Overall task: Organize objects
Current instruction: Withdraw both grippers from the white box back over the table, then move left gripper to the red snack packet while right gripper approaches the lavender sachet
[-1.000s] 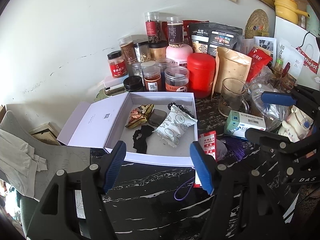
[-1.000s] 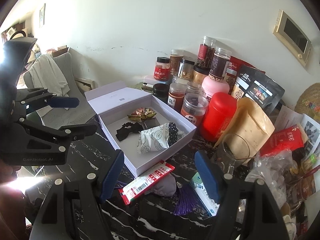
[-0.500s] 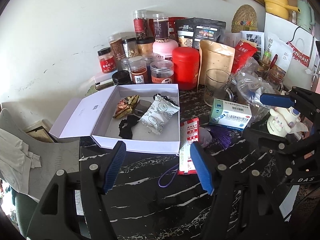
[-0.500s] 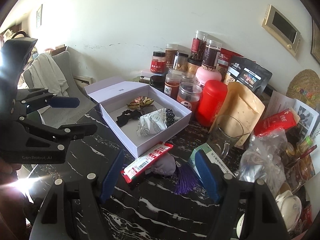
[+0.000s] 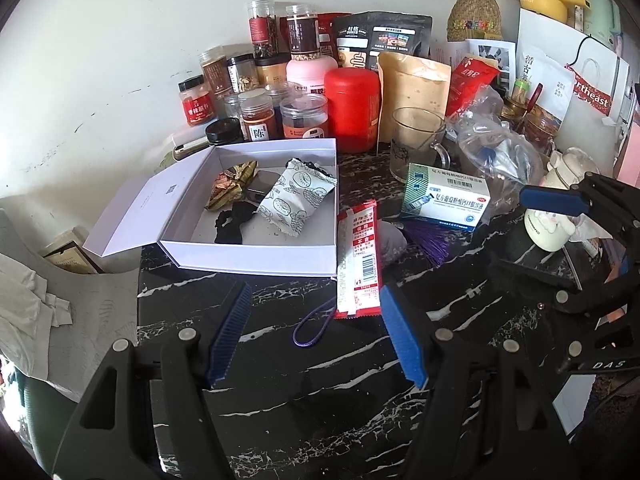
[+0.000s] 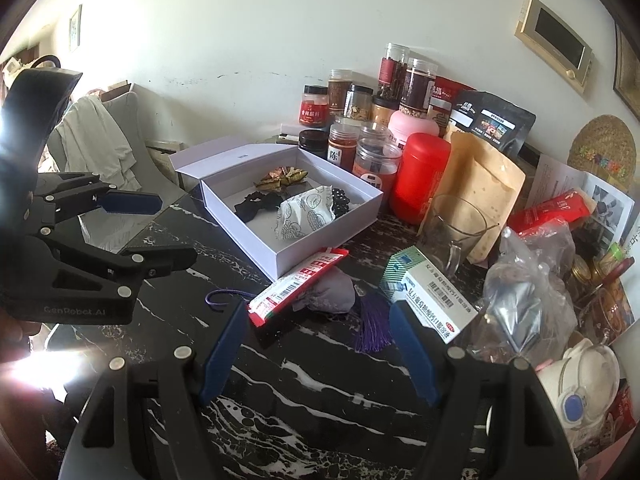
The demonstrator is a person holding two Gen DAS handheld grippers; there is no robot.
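The open white box [image 5: 256, 258] sits on the black marbled counter [image 5: 320, 380] with its lid folded out flat on the side away from the loose things, which leaves the tray free to be loaded from above. Inside it already lie a white patterned packet [image 5: 294, 200], a gold-wrapped sweet [image 5: 230, 190] and a black hair tie [image 5: 234, 222], so it appears to be the collecting place. Just beside the box's near corner, a red-and-white sachet [image 5: 357, 258] lies with one end against the box wall, over a grey pouch [image 6: 332, 294] with a purple tassel [image 6: 374, 326]; a purple cord loop [image 5: 312, 328] lies in front of the box, and a blue-and-white medicine carton [image 5: 444, 198] rests beyond the sachet. Behind the box stand jars and a red canister [image 5: 352, 110], likely not part of the sorting. The left gripper [image 5: 314, 330] hangs above the counter in front of the box, its fingers well apart and empty, lined up roughly on the sachet and cord. The right gripper [image 6: 316, 350] is likewise spread and holding nothing, aimed toward the tassel and carton, probably so each hand takes its nearer item.
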